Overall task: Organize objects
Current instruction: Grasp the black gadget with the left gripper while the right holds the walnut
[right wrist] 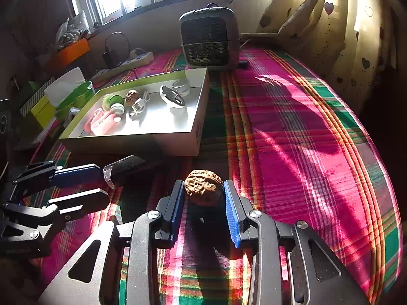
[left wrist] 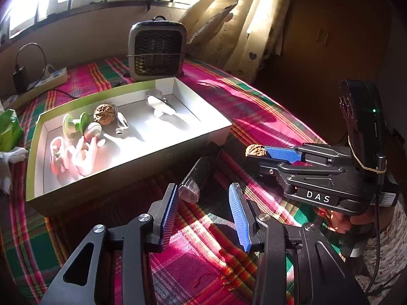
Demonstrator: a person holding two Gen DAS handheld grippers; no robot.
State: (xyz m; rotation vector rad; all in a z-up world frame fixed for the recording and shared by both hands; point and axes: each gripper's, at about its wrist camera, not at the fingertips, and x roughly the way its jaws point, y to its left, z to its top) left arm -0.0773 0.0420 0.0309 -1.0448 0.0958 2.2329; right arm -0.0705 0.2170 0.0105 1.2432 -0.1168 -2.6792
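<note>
Right gripper (right wrist: 203, 193): closed on a walnut (right wrist: 203, 189), blue pads pressing on both its sides, nut sitting near the fingertips and raised above the plaid cloth (right wrist: 292, 139). Left gripper (left wrist: 201, 213): jaws apart, nothing between the pads, aimed at a black tube with a clear cap (left wrist: 197, 178) lying on the cloth just in front of the white box (left wrist: 127, 162). Box holding already another walnut (left wrist: 103, 114), a green spool (left wrist: 75, 125), pink items, a white cable and a white oval device.

Possible trouble, as a judgement: hard round shell held only at the tips, so a slip out of the pads during the carry, then rolling over the cloth toward the table edge. Also a knock against the near wall of the box if brought in too low. Both grippers close together here, so a collision between them if moved at once.

Pose: both grippers tilted downward toward the table, right one lying on its side in the left view, held from below by a hand (left wrist: 343, 222) in a patterned sleeve.
</note>
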